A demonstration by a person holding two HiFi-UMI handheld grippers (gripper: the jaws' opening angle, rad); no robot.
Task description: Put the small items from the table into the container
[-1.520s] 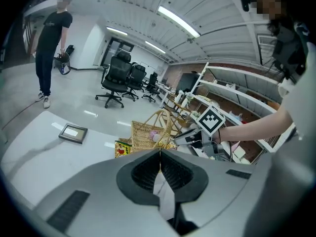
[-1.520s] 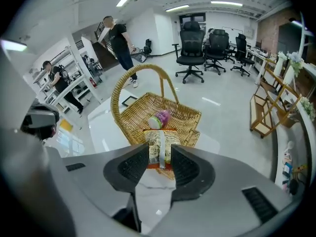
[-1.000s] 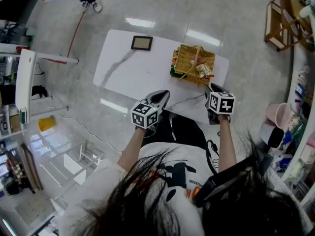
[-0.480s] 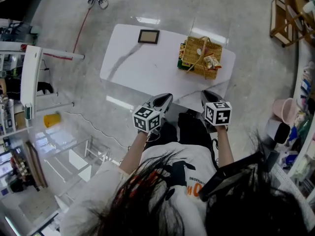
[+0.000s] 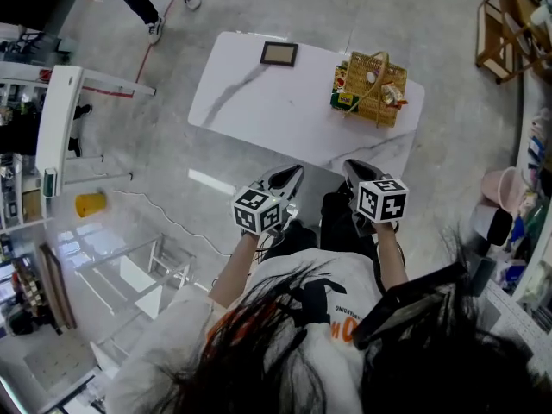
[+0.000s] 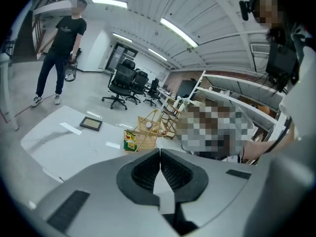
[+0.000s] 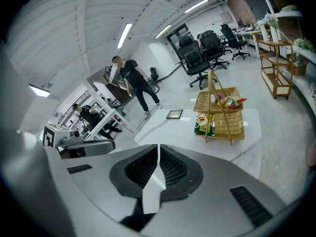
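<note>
Now that I have drawn both tongs back toward my body, the left gripper [image 5: 291, 172] and the right gripper [image 5: 352, 167] hang over the floor on my side of the table [image 5: 259, 115], well apart from the basket [image 5: 373, 89]; a second ago the right one sat just at the table's near edge. The right jaws, wide then, are closing with nothing between them, their tips about meeting in the right gripper view. The left jaws are together and empty too.

I judge this as backing off after a drop: the tabletop shows no loose small item, only a picture frame [image 5: 279, 53] at the far edge, so the job looks finished or nearly so.

What lies in the basket is hard to read. I make out a snack bag [image 5: 393, 96] and something pale and round, the rest too small. A green packet [image 7: 204, 124] is at the basket's side; whether it is inside or leaning against the wicker outside I cannot tell.
</note>
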